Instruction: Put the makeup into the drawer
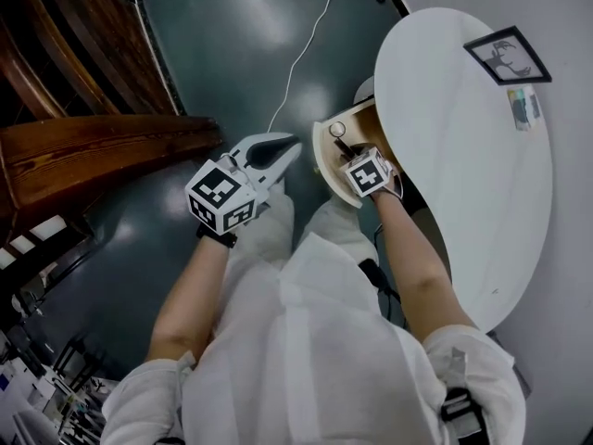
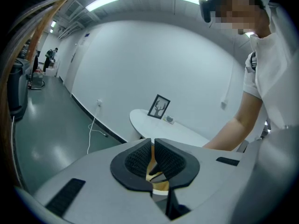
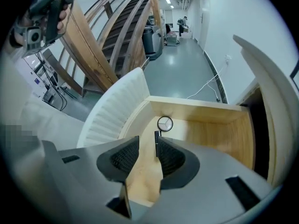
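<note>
Two things escape us: the small item (image 1: 524,108) beside the framed deer picture (image 1: 508,56) is too blurred to name, and the slim black makeup stick's (image 3: 155,141) lower end hides behind a pad. Wooden stair rails (image 1: 93,146) stand left, a dark green floor (image 1: 232,26) with a white cable (image 1: 306,44) lies mid-frame, the white oval table (image 1: 463,174) right. We see the left gripper (image 2: 153,146) closed to a slit, empty, beside the open wooden drawer (image 3: 219,134). The right gripper (image 3: 148,140) hangs over it, jaws apart, clamping nothing; the stick and a round compact (image 3: 165,123) lie inside.
</note>
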Motion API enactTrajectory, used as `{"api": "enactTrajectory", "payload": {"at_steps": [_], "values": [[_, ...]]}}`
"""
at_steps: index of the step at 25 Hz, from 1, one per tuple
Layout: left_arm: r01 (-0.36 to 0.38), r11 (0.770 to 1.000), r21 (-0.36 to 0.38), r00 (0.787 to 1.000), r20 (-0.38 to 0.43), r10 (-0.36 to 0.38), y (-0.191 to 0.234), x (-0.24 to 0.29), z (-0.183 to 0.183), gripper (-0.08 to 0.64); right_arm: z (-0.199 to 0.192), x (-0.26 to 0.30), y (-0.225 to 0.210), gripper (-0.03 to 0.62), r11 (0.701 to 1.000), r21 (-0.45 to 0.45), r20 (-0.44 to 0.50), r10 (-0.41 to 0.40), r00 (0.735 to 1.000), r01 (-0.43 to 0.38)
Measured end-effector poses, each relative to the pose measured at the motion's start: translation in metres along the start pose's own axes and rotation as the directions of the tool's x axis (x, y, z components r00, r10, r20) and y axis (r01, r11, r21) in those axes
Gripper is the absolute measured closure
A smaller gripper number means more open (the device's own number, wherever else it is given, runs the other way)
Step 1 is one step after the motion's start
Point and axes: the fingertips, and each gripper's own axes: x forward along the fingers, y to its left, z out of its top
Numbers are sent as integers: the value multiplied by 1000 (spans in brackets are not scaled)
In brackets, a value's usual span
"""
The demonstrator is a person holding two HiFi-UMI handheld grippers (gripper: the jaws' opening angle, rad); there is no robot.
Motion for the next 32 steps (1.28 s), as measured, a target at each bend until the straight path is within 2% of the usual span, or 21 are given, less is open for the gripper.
{"api": "enactTrajectory", "payload": {"at_steps": [4, 11, 15, 19, 22, 26, 32], "values": [[9, 1000, 0, 1000, 8, -9, -5, -2, 4, 529, 12, -29, 5, 474, 999, -21, 62, -25, 998, 26], [40, 999, 10, 999, 21, -40, -19, -9, 15, 529, 13, -86, 14, 488, 997, 34, 137, -69, 988, 65], [52, 998, 22, 998, 36, -53, -26, -12, 28, 529, 17, -126, 20, 516, 994, 66, 213, -98, 972, 86], [65, 997, 40, 996, 57, -67, -35, -15, 41, 529, 21, -165, 19, 555, 986, 135, 297, -137, 945, 100], [68, 996, 58, 994, 80, -72, -42, -16, 55, 531, 27, -200, 11, 563, 977, 175, 369, -180, 912, 123], [64, 996, 69, 990, 120, -72, -49, -15, 72, 531, 29, -248, -6, 566, 955, 256, 460, -258, 849, 152], [56, 994, 95, 979, 189, -73, -59, -10, 106, 531, 19, -319, -33, 574, 906, 383, 577, -388, 718, 182]]}}
